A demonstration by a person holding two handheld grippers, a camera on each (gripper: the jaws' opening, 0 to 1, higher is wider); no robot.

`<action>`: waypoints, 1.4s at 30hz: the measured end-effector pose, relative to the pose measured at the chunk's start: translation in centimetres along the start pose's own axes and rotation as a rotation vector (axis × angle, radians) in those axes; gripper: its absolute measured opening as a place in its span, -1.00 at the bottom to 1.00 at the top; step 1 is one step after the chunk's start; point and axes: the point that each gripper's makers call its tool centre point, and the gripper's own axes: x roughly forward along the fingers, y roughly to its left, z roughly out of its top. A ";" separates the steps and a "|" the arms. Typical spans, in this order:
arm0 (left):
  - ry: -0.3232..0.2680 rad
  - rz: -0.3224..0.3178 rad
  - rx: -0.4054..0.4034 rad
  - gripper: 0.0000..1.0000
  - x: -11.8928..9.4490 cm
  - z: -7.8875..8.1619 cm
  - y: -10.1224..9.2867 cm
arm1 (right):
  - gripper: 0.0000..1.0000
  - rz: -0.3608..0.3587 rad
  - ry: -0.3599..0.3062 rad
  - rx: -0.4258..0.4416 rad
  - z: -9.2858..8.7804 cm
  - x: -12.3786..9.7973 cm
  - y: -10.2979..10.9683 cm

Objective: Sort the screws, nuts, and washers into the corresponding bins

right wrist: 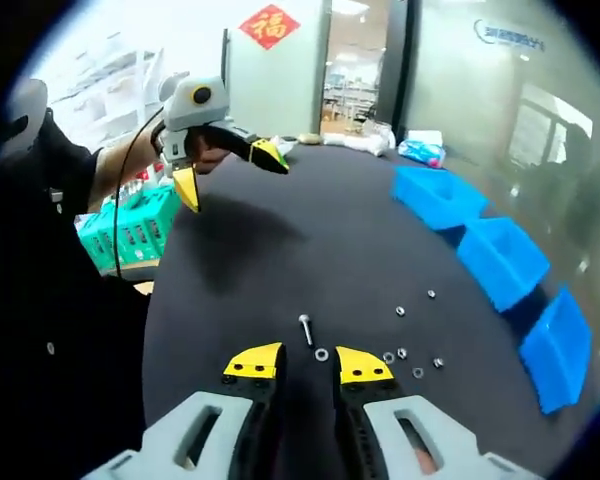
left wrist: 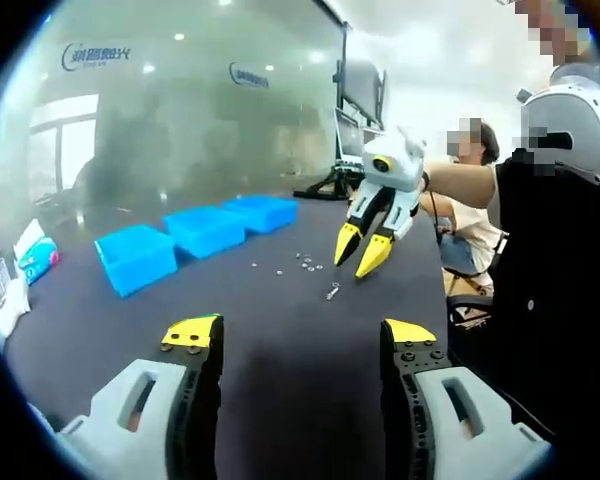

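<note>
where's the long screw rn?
Right gripper view: the screw lies on the dark table just ahead of the right hand-held gripper, a washer beside it.

The left hand-held gripper [left wrist: 302, 340] rises from the bottom of the left gripper view with its yellow-tipped jaws wide apart over the dark counter [left wrist: 280, 380], nothing between them. Farther back, three blue bins [left wrist: 202, 229] sit in a row along the counter. Near them, small loose pieces of hardware [left wrist: 305, 263] lie scattered, with a screw [left wrist: 333, 292] a little apart from the rest. The right hand-held gripper [left wrist: 360, 255] hangs tips-down just above this scatter, jaws slightly apart. A seated person [left wrist: 470, 190] is behind it.
</note>
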 end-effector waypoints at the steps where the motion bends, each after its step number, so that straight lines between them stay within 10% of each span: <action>1: 0.001 -0.001 -0.001 0.24 0.0 -0.1 0.0 | -0.72 0.008 0.002 -0.003 0.1 0.3 0.1; 19: 0.002 0.011 -0.020 0.23 -0.2 -0.6 0.3 | -0.82 0.077 0.052 -0.027 -0.1 3.3 0.7; 42: -0.005 0.014 -0.015 0.23 -0.2 -0.3 0.5 | -0.98 0.031 -0.001 0.059 0.0 1.1 0.6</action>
